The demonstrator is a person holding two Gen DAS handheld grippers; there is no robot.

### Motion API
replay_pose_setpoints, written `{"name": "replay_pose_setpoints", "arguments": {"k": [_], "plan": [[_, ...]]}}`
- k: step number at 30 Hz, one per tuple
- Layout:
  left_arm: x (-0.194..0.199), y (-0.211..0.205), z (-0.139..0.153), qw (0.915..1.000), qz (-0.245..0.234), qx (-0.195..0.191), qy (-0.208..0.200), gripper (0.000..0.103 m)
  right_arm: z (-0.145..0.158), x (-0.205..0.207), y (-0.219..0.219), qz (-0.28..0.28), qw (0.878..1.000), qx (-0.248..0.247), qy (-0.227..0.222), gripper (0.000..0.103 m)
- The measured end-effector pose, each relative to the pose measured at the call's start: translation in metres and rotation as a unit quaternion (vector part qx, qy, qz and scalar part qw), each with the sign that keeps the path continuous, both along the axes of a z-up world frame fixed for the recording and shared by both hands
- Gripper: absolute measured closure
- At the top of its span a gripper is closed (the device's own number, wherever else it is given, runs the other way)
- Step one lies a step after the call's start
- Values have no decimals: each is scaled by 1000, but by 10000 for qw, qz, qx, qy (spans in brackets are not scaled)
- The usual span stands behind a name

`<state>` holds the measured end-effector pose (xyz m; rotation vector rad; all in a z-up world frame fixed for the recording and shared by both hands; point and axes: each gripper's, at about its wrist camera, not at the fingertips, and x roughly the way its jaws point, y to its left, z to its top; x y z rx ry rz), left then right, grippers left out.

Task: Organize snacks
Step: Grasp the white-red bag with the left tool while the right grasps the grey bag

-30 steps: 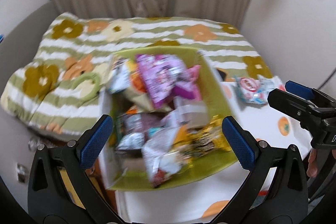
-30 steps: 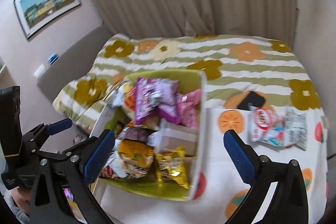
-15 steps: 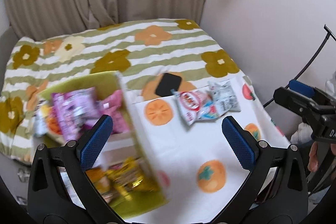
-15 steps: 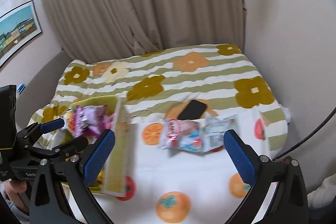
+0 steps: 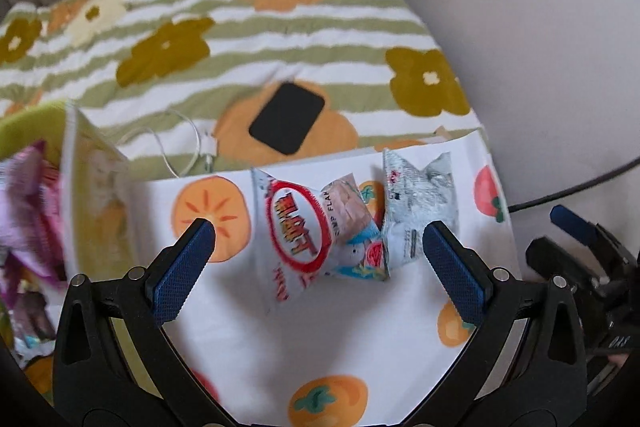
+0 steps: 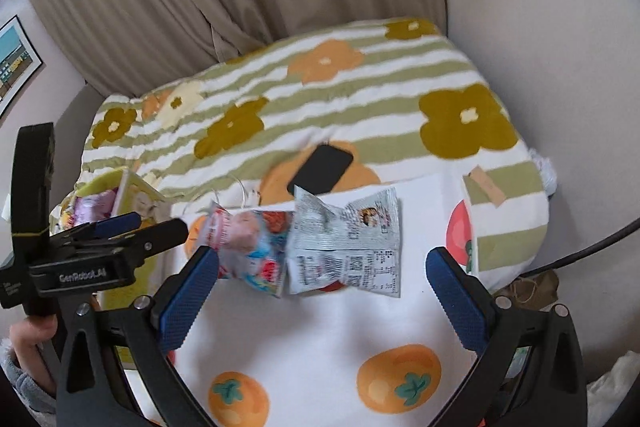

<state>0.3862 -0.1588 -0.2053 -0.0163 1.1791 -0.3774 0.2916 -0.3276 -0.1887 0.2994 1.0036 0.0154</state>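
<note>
Two snack packets lie on the white fruit-print cloth [image 5: 248,339]: a red-and-white packet [image 5: 304,231], also in the right wrist view [image 6: 252,251], and a silver packet [image 5: 420,203] to its right, also in the right wrist view [image 6: 348,243]. My left gripper [image 5: 318,239] is open, its fingers straddling both packets from just above. My right gripper [image 6: 322,267] is open, hovering in front of the packets. A green snack box [image 5: 96,195] full of packets stands at the left, also in the right wrist view [image 6: 136,195].
A black phone [image 5: 286,117] with a white cable [image 5: 188,147] lies on the green striped flower blanket [image 5: 240,23] behind the cloth. Curtains and a wall close the far side. The right gripper's body [image 5: 588,267] is at the right edge of the left wrist view.
Both grippers have swung right from the snack box and come closer to the two loose packets. Both stay open.
</note>
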Motion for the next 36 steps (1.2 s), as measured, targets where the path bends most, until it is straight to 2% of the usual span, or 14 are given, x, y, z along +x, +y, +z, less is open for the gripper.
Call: {"name": "replay_pose_setpoints", "arguments": {"k": [9, 16, 17, 18, 19, 20, 27, 36], "plan": [[30, -20, -67, 9970, 282, 386, 615, 0, -59, 36, -13, 378, 9972, 399, 497, 0], [38, -23, -93, 9943, 387, 508, 857, 1, -82, 56, -20, 561, 9947, 566, 646, 0], [37, -24, -97, 9941, 379, 532, 869, 3, -86, 59, -21, 570, 9944, 577, 680, 0], [37, -25, -100, 9939, 364, 545, 886, 13, -89, 61, -22, 579, 9942, 581, 697, 0], [37, -25, -103, 9939, 339, 503, 925, 18, -92, 64, -23, 599, 9939, 589, 717, 0], [36, -25, -106, 9936, 358, 511, 944, 19, -95, 66, -23, 624, 9935, 591, 747, 0], [32, -17, -103, 9934, 479, 486, 916, 26, -103, 76, -18, 846, 9916, 685, 693, 0], [24, -11, -102, 9934, 573, 490, 868, 26, -110, 80, -6, 1225, 9871, 823, 616, 0]]}}
